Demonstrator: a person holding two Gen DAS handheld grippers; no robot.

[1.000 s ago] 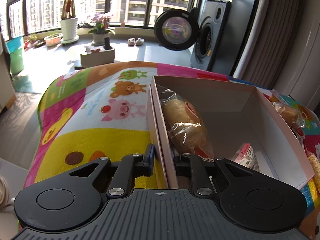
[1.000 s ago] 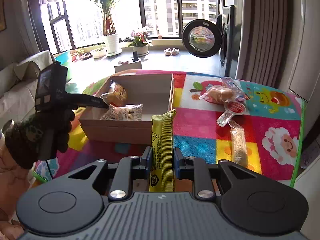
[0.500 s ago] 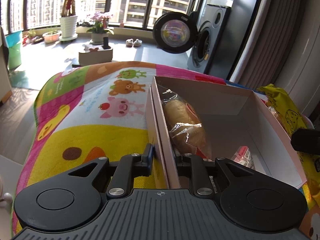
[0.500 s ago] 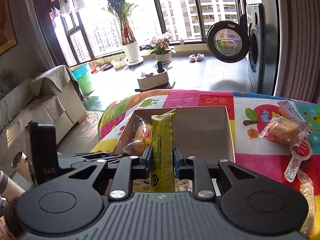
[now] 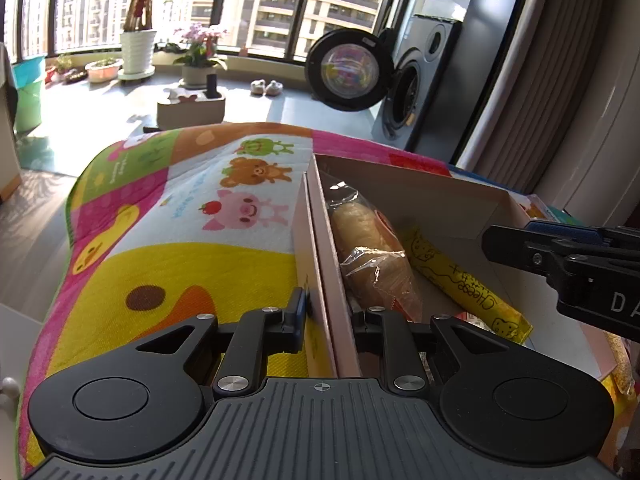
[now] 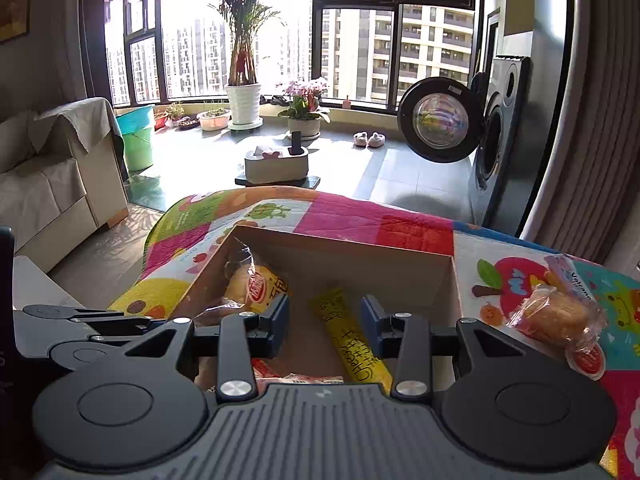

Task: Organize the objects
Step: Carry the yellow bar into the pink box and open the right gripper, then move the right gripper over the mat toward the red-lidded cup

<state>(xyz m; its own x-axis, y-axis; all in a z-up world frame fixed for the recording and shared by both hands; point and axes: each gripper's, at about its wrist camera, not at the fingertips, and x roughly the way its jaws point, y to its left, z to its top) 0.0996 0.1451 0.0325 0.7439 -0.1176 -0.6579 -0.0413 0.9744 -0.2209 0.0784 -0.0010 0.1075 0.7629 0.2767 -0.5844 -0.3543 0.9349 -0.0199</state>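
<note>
A cardboard box (image 5: pixel 420 176) sits on a colourful cartoon mat (image 5: pixel 180 240). My left gripper (image 5: pixel 328 316) is shut on the box's left wall, one finger outside and one inside. Inside lie a wrapped bread roll (image 5: pixel 372 252) and a long yellow cheese snack packet (image 5: pixel 460 280). In the right wrist view my right gripper (image 6: pixel 324 324) hangs open just above the box (image 6: pixel 340 246). The yellow packet (image 6: pixel 352 340) lies loose on the box floor between and below its fingers, and the bread roll (image 6: pixel 256 284) lies to its left. The right gripper (image 5: pixel 560 256) also shows at the left wrist view's right edge.
On the mat right of the box lie a wrapped bun (image 6: pixel 556 316), a red-lidded cup (image 6: pixel 586 360) and another packet (image 6: pixel 568 268). Pink-wrapped snacks (image 6: pixel 296 378) lie at the box's near end. The mat's far edge drops to the floor; a sofa (image 6: pixel 52 184) stands left.
My right gripper carried the yellow packet over the box, opened and let it go; the packet now lies inside. My left gripper kept its hold on the box wall.
</note>
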